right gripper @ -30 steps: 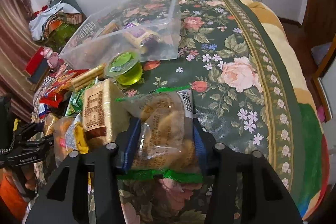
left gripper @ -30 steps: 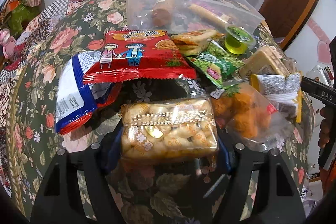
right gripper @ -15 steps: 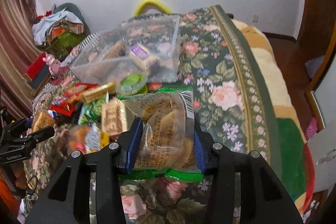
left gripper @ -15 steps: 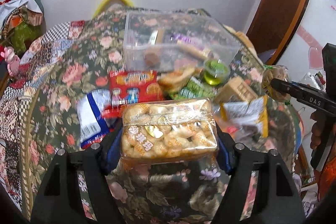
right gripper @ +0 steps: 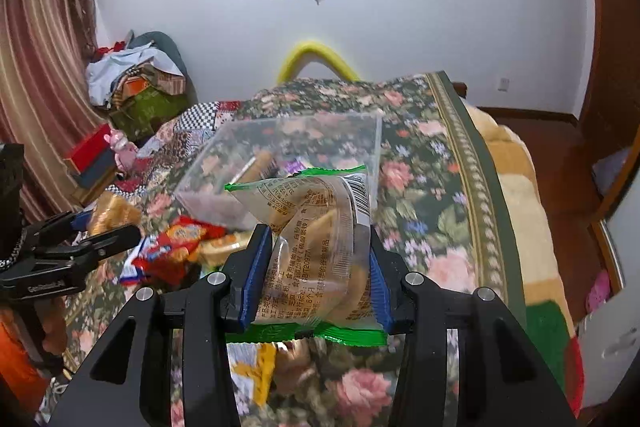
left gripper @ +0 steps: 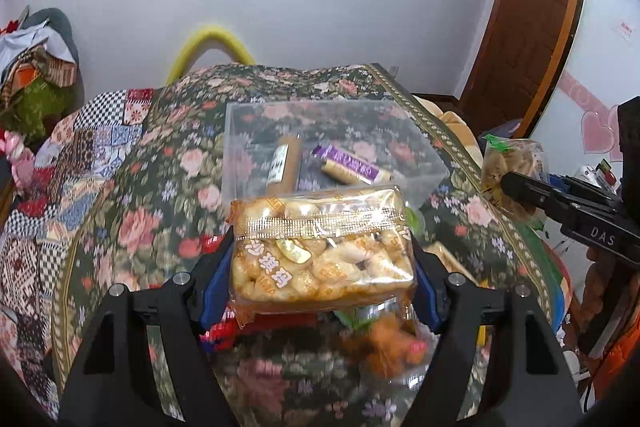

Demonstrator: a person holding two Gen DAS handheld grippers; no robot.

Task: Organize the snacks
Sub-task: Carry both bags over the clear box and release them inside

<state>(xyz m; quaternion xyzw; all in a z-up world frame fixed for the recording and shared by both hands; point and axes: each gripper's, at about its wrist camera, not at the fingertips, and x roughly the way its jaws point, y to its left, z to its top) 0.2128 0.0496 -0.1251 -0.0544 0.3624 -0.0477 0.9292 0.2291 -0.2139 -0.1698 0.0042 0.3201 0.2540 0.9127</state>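
Note:
My left gripper is shut on a clear pack of golden puffed snacks, held in the air above the floral bed cover. My right gripper is shut on a clear, green-edged pastry pack, also lifted. A clear plastic bin lies ahead on the bed with a brown tube snack and a purple bar inside; it also shows in the right wrist view. The right gripper with its pack shows at the right of the left wrist view. The left gripper shows at the left of the right wrist view.
Loose snacks lie on the cover below the grippers: a red packet, an orange snack bag, a yellow-edged packet. The bed edge runs along the right. Clothes are piled at the far left.
Both grippers have lifted with their packs and tilted up. The bin now looks farther ahead and the snack pile has dropped below the fingers.

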